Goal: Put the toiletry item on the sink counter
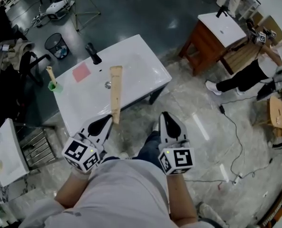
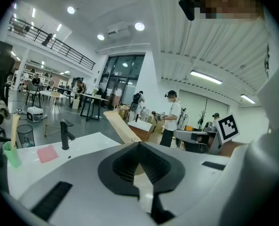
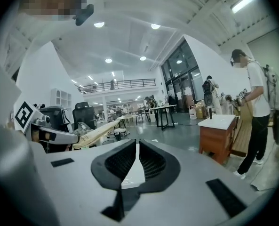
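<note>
Left gripper (image 1: 108, 120) is closest in, jaws clamped on the near end of the toiletry item (image 1: 115, 91), a long flat tan strip. It sticks out from the jaws over the front of the sink counter (image 1: 152, 65), with the far end above the basin near the drain (image 1: 108, 85), so it's not down yet. Right gripper (image 1: 165, 115) is off the counter's front edge, jaws together, nothing in them. On the counter: black faucet (image 1: 92, 53) at the back edge, pink pad (image 1: 81, 72) beside the faucet, green cup (image 1: 54, 85) with a stick in it at the far left corner. Risks, as I read it: the grip is on one end only, so the long overhang can lever in the pads and swing or slide out, more so if the tip catches the basin wall. Let go where it hangs now and it likely drops into the basin rather than onto the flat rim; that rim looks narrow, so a skewed placement could leave it hanging over the front edge and tip it to the floor. Swinging left toward the flat side could clip the cup or the faucet. Writing: only square coded markers on the gripper cubes. There's faint dark print on the strip in the right gripper view, too small to read; no brand legible anywhere.
</note>
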### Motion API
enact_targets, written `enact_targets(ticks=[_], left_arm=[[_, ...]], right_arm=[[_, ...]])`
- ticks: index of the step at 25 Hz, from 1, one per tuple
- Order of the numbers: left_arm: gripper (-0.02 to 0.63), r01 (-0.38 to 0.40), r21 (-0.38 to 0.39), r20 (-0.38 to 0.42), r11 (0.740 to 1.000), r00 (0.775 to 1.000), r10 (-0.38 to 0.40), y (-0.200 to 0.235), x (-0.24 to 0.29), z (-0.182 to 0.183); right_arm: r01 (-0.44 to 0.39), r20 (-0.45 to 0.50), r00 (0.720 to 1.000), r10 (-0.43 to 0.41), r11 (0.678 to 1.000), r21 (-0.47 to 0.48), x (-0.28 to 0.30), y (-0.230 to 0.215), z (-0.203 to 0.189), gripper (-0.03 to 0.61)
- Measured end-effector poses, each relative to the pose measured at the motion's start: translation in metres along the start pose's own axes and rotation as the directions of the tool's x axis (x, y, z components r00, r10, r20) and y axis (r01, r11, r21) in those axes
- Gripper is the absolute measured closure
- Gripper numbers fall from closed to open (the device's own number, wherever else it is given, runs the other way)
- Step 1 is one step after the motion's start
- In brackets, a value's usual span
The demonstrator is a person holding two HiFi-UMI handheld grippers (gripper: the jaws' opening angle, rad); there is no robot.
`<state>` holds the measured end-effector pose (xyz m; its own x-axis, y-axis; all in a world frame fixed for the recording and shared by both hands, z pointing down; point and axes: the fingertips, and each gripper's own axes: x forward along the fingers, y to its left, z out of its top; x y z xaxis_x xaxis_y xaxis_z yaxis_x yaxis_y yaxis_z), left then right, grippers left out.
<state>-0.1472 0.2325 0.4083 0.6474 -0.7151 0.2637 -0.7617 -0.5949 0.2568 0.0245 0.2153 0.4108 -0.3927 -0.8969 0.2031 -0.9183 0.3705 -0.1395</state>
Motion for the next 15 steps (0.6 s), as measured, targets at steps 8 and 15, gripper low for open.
enact_targets(ticks=[8,15], left_arm=[[0.597,-0.061,-0.010,-0.027,0.998,0.998,0.061,0.013,0.089,0.018],[0.597,-0.107,-0.021,-0.057,0.994,0.993,0.105,0.014,0.176,0.029]], right_arm=[[-0.081,-0.036,0.996,0.082,0.997,0.012,0.065,-0.070,0.007,0.546],[-0.143,-0.055,0.988,0.144,0.989,0.028,0.114,-0.143,0.017,0.546]])
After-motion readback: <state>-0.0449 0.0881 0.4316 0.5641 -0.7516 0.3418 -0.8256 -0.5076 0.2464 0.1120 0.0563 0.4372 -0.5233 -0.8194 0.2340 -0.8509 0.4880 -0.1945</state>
